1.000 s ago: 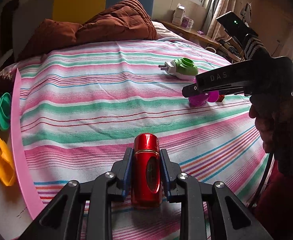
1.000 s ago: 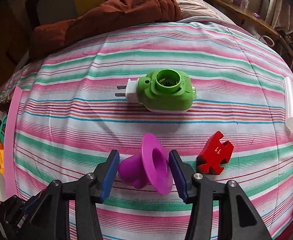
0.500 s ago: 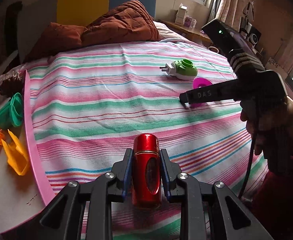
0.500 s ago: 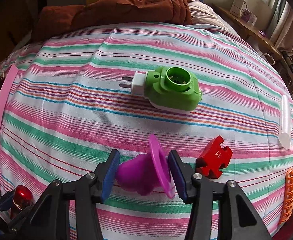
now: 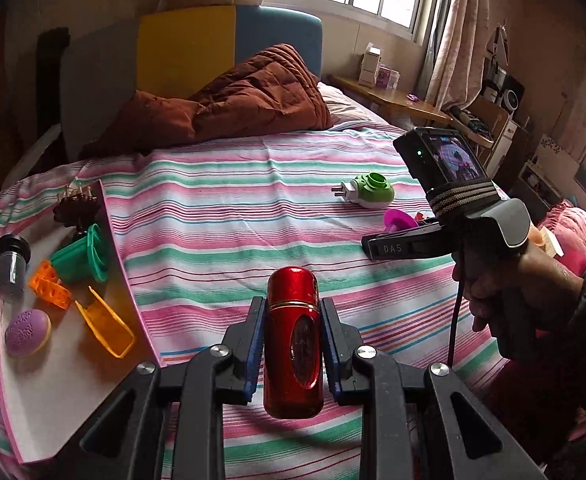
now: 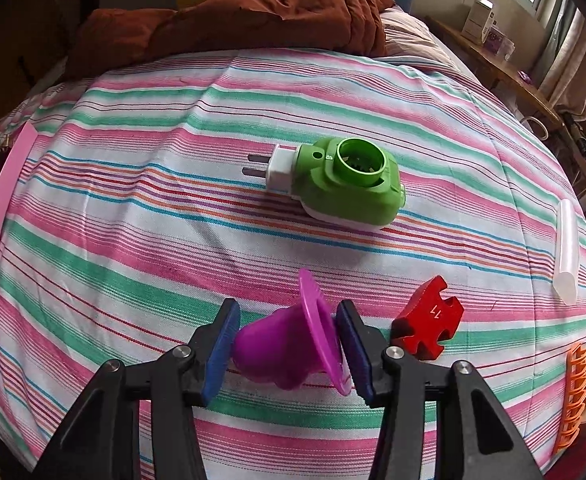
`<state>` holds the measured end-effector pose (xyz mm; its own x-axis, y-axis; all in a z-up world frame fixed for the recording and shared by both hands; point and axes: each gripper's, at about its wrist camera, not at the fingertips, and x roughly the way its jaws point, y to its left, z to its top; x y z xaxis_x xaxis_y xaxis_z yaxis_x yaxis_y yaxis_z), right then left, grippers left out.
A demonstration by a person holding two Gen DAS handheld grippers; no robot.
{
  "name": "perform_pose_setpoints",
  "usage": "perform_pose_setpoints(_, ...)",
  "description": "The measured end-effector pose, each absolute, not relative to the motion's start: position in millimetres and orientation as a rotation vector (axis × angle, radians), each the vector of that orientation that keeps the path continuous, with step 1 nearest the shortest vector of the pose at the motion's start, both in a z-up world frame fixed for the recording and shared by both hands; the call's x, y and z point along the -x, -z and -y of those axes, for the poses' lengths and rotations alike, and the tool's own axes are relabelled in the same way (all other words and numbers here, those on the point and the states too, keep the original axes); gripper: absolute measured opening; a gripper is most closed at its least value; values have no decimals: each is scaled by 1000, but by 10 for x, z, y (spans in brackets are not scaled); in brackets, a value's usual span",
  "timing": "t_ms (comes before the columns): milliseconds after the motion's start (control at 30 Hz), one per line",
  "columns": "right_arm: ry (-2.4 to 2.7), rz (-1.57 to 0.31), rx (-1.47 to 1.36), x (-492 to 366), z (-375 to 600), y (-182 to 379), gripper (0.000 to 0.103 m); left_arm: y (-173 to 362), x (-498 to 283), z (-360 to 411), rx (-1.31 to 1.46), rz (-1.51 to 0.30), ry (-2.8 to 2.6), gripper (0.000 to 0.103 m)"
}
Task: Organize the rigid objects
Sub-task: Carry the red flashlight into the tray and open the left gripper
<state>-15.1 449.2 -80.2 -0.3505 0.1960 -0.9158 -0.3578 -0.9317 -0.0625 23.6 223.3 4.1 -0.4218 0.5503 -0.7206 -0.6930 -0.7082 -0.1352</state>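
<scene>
The left tool is clamped shut on a red bottle, its blue pads pressing the bottle's two sides; the bottle stands lengthwise between the fingers, clear of the striped bed below it. To the left of that tool a pink-edged tray lies on the bed, carrying, near to far, a purple egg, a yellow scoop, an orange clip, a clear vial with a black cap, a green cup on its side and a dark brush at the far end. At the right of the left wrist view a hand holds the other tool's handle, with a small screen strapped on top. The right tool is partly open and grips a purple funnel lying on its side: the left pad touches the narrow end and the right pad presses the wide rim. The funnel is low over the bed; whether it still touches the sheet I cannot tell. Just right of it a red puzzle piece lies on the sheet. Farther on sits a green plug-in device, prongs pointing left. At the right edge lie a white tube and an orange clip. A brown quilt is heaped at the bed's far end.
</scene>
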Motion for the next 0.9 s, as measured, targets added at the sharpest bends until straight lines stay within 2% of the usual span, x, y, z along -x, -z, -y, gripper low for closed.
perform_pose_setpoints(533, -2332, -139, 1534, 191, -4483, 833, 50, -69, -80, -1761, 1047, -114, -2202, 26)
perform_pose_setpoints(900, -2331, -118, 1532, 199, -4465, 826, 50, 67, 246, -1131, 1157, -21, -2338, 26)
